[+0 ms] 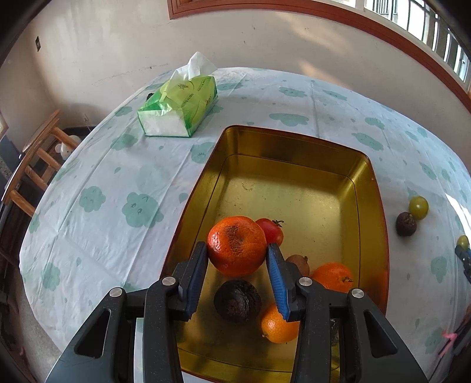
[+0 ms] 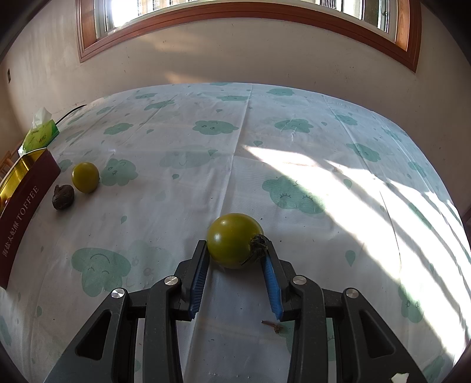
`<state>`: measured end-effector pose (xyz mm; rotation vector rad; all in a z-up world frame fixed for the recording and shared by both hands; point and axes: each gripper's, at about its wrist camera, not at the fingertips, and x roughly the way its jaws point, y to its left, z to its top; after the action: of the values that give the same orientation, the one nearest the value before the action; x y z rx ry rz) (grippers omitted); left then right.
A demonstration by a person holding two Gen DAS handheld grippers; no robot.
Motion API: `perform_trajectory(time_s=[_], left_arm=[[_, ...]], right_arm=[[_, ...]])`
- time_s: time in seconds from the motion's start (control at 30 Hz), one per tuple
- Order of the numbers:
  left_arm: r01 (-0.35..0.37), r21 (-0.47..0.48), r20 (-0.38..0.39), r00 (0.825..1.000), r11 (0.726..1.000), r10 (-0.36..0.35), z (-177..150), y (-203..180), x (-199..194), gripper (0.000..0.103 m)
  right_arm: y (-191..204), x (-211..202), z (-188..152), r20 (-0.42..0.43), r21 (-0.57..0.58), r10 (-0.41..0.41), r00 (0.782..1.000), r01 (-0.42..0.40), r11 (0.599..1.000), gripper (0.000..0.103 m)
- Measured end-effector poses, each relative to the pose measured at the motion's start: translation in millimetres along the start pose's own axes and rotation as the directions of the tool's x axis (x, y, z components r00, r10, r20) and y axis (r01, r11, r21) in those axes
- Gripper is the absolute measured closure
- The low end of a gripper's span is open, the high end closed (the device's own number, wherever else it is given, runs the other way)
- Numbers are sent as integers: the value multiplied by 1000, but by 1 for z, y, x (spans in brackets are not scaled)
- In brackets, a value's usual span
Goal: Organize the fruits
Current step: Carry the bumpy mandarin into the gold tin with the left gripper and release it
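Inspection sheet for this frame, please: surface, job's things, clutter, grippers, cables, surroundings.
Surface: table under a cloud-print cloth.
Job's things: gold tin holds oranges, a red tomato and dark fruit; green tomato and dark fruit lie outside.
Clutter: tissue pack.
Grippers: left hand-held gripper shut on an orange; right hand-held gripper shut on a green tomato.
Cables: nothing seen.
Surroundings: wall, window, wooden chair.

"TOFFEE" on tin (image 2: pixel 26 203) side
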<state>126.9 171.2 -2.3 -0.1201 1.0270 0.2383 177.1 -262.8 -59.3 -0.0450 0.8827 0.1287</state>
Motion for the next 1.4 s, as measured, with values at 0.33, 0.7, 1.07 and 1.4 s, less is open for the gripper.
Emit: perform_trajectory(time_s=[0.33, 0.7, 1.07, 1.4], left_arm=[[-38, 10, -20, 999, 999, 38, -3, 3, 12, 61], [-62, 34, -24, 998, 998, 63, -9, 1, 14, 61], [-81, 58, 18, 997, 995, 80, -11, -6, 0, 60], [-84, 45, 63, 995, 995, 81, -19, -3, -18, 57]], right_arm=[[0, 0, 0, 0, -2, -2, 1000, 2, 1000, 69], [1, 0, 0, 0, -2, -2, 1000, 2, 1000, 69], [0, 0, 0, 0, -3, -3, 1000, 3, 1000, 69], [-1, 0, 1, 0, 0, 2, 1000, -2, 1000, 70]])
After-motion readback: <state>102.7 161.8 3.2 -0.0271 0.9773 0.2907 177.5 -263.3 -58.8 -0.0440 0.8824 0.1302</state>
